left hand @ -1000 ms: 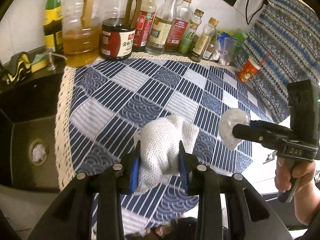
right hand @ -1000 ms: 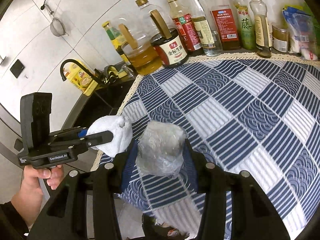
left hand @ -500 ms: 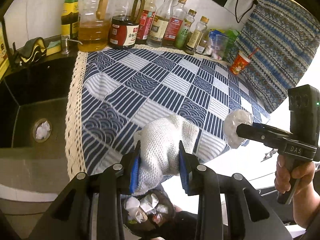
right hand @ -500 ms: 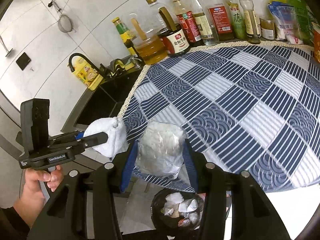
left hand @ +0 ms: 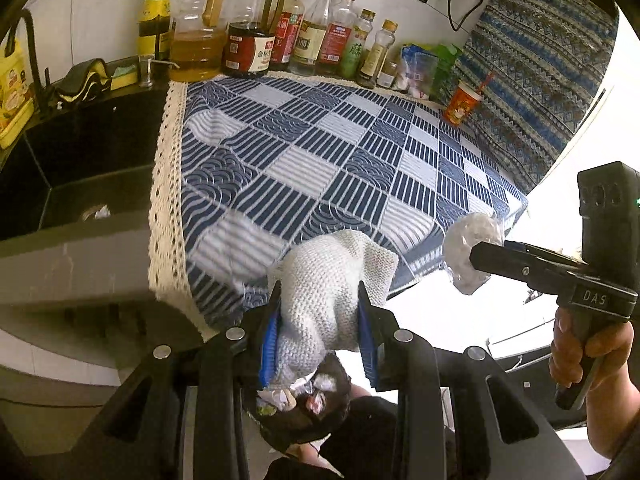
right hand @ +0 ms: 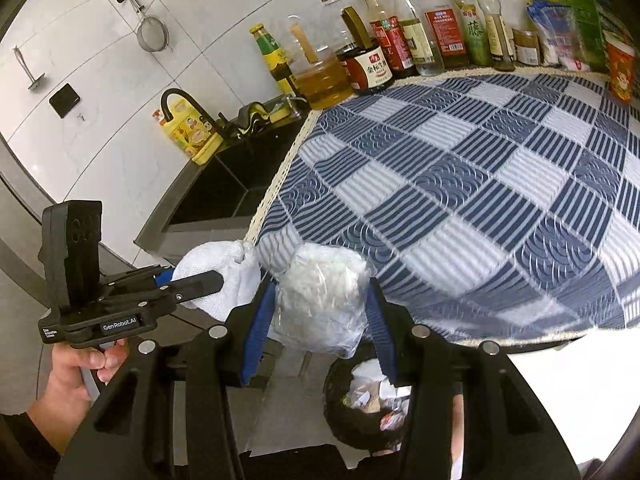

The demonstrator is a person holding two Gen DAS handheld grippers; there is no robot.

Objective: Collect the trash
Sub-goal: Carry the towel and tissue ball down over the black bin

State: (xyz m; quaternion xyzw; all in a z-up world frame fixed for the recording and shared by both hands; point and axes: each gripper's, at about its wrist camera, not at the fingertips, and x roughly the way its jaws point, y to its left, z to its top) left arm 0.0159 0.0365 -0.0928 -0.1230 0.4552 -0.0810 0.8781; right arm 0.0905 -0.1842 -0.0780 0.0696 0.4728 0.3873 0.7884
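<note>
Left gripper (left hand: 320,320) jaws clamping white cloth (left hand: 328,284), right gripper (right hand: 320,320) jaws clamping plastic wad (right hand: 324,296), above bin (right hand: 360,412)

A blue-and-white checked cloth (left hand: 320,160) covers the counter (left hand: 72,264); bottles (left hand: 304,28) line its back edge. A red cup (left hand: 462,102) stands at the right end.

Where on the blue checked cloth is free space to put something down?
The whole middle and front of the cloth is bare, from the lace edge by the sink across. Crowded: the back edge, lined with bottles, packets, and the red cup.
</note>
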